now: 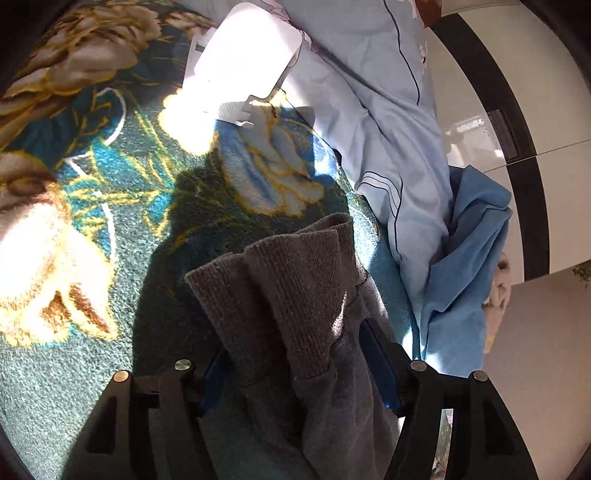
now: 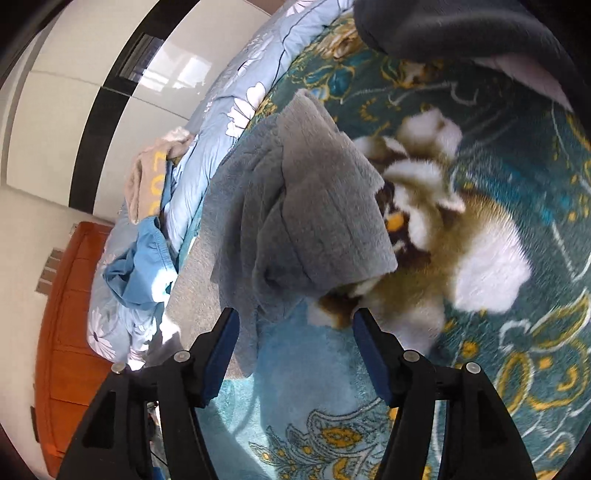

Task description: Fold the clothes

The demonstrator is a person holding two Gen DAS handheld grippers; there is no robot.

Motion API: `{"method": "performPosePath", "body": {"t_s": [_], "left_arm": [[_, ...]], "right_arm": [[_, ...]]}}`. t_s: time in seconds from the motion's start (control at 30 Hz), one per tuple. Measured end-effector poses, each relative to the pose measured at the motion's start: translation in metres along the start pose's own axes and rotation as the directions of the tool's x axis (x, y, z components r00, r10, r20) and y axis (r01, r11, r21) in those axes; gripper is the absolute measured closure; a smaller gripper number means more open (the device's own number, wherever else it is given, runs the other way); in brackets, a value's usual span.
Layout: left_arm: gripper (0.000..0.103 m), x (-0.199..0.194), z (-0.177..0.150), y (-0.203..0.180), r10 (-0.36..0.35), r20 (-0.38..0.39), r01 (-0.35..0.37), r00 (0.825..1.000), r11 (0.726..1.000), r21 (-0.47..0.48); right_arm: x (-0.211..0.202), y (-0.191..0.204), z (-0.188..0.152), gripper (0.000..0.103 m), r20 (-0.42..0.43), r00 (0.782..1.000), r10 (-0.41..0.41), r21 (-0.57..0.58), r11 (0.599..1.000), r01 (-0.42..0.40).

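A grey knit garment (image 1: 295, 295) with ribbed cuffs fills the space between the fingers of my left gripper (image 1: 301, 362), which is closed on it and holds it above the teal flowered blanket (image 1: 110, 258). In the right wrist view the same grey garment (image 2: 306, 206) lies bunched on the blanket (image 2: 498, 332), just ahead of my right gripper (image 2: 293, 328). The right gripper's jaws stand wide apart and hold nothing; the cloth's lower edge hangs just beyond the left finger.
A light blue flowered duvet (image 1: 388, 122) lies along the blanket's edge, with a crumpled blue garment (image 1: 469, 251) and a beige garment (image 2: 155, 170) on it. A white device (image 1: 243, 59) hovers above the blanket. A dark object (image 2: 461, 29) is at top right. An orange wooden cabinet (image 2: 62, 332) stands at left.
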State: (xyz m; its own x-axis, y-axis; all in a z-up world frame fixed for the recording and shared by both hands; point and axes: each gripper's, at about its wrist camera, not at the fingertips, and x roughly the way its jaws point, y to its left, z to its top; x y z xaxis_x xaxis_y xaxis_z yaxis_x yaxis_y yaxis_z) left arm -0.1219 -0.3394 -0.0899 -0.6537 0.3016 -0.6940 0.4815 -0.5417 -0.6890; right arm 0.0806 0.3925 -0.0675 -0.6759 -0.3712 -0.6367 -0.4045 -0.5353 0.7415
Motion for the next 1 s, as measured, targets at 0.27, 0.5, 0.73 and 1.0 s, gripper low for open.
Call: {"method": "performPosePath", "body": {"t_s": [0.27, 0.5, 0.73, 1.0], "left_arm": [[0.079, -0.014, 0.005, -0.003, -0.019, 0.039, 0.02, 0.999, 0.999, -0.028], [0.082, -0.05, 0.007, -0.021, -0.091, 0.081, 0.089, 0.993, 0.996, 0.023], [0.086, -0.124, 0.003, -0.031, -0.216, 0.126, 0.201, 0.968, 0.972, 0.123], [0.086, -0.168, -0.046, 0.06, -0.093, 0.141, 0.072, 0.986, 0.986, 0.149]], "right_arm": [[0.002, 0.002, 0.018, 0.038, 0.142, 0.988, 0.061, 0.066, 0.995, -0.071], [-0.006, 0.015, 0.038, 0.073, 0.186, 0.982, -0.023, 0.042, 0.999, 0.015], [-0.053, 0.049, 0.047, 0.089, 0.245, 0.969, 0.021, -0.117, 0.993, 0.008], [-0.071, -0.011, -0.001, 0.089, 0.121, 0.992, -0.022, -0.148, 0.988, 0.04]]}}
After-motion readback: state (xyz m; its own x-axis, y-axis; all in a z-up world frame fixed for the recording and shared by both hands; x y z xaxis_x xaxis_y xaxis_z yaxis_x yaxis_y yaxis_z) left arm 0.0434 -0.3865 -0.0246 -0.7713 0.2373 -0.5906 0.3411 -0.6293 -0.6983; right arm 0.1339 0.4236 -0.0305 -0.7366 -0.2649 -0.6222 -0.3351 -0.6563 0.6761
